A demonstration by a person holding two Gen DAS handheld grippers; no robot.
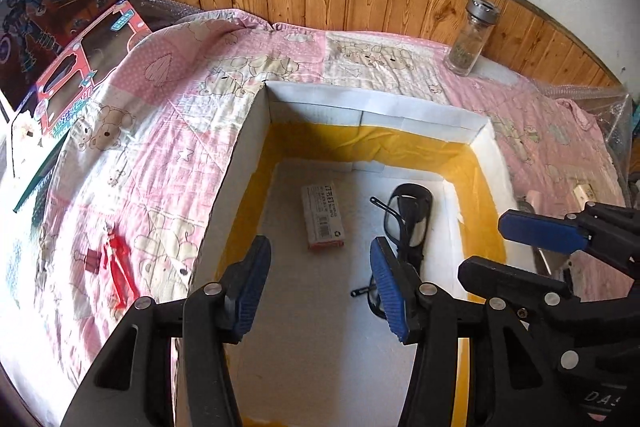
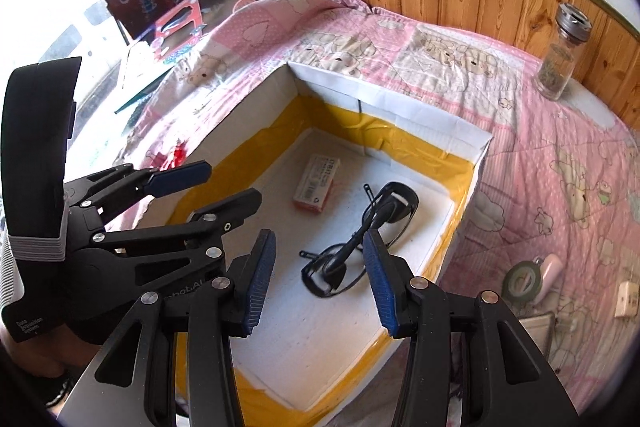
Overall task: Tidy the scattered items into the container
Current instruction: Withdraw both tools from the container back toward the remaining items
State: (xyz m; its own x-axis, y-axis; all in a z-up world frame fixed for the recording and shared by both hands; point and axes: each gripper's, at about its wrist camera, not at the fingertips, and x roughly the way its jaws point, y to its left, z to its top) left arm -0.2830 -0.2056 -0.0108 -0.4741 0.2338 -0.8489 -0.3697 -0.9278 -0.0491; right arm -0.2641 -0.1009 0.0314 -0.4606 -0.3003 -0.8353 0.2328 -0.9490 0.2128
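On the pink quilted bed [image 1: 168, 155], our left gripper [image 1: 316, 291] and right gripper [image 2: 316, 283] hang with jaws released, empty, over the box [image 1: 380, 109]; the glasses [image 2: 360, 239] lie below on its floor.

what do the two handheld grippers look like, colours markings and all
Both are matte black plastic linkage frames with silver rivets at the pivots. Each finger ends in a ribbed blue pad. The left gripper shows partial white lettering on its body and a small white label on its black handle mount, which is wrapped in a grey elastic band. The right gripper shows partial white lettering too.
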